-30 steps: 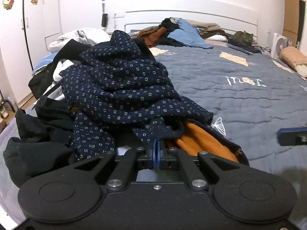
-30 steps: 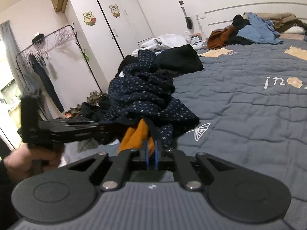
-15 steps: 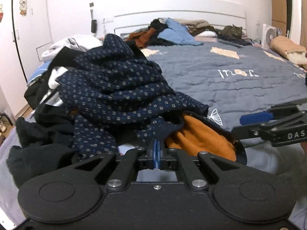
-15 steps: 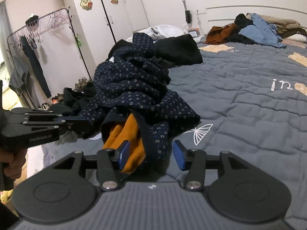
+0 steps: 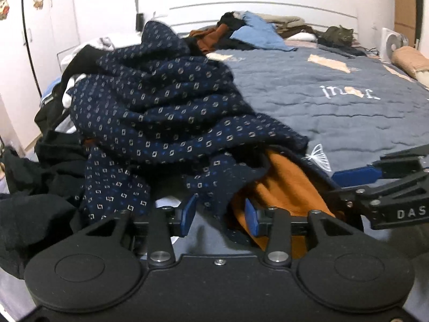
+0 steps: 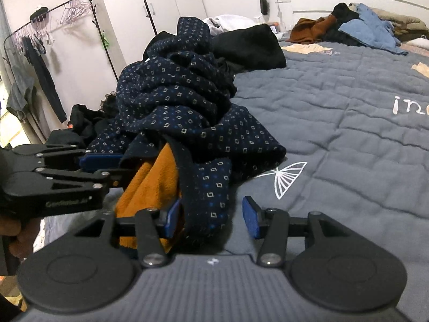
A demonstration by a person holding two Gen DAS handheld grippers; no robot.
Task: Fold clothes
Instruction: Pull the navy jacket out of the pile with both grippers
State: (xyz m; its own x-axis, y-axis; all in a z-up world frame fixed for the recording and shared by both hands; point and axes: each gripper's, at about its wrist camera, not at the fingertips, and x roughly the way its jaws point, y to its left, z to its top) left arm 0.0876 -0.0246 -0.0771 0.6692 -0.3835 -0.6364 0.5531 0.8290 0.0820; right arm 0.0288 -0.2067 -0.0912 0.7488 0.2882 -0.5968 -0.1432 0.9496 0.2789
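Left gripper point(image 5: 219, 216): released, pads spread around a hem of the navy patterned garment point(image 5: 166, 112), which lies crumpled at 11 o'clock on the grey quilt point(image 5: 335, 112), orange lining point(image 5: 284, 179) exposed. Right gripper point(image 6: 211, 221): likewise released, the same hem draped between its pads. Judgement: each should clamp a separate edge and draw the cloth flat over bare quilt at 2 o'clock. Black clothes point(image 5: 29, 214) crowd 9 o'clock; wardrobe point(image 6: 161, 13) beyond.

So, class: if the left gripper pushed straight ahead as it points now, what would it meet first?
Probably the navy patterned garment: a fold of it hangs between the open left gripper, though depth is unclear.
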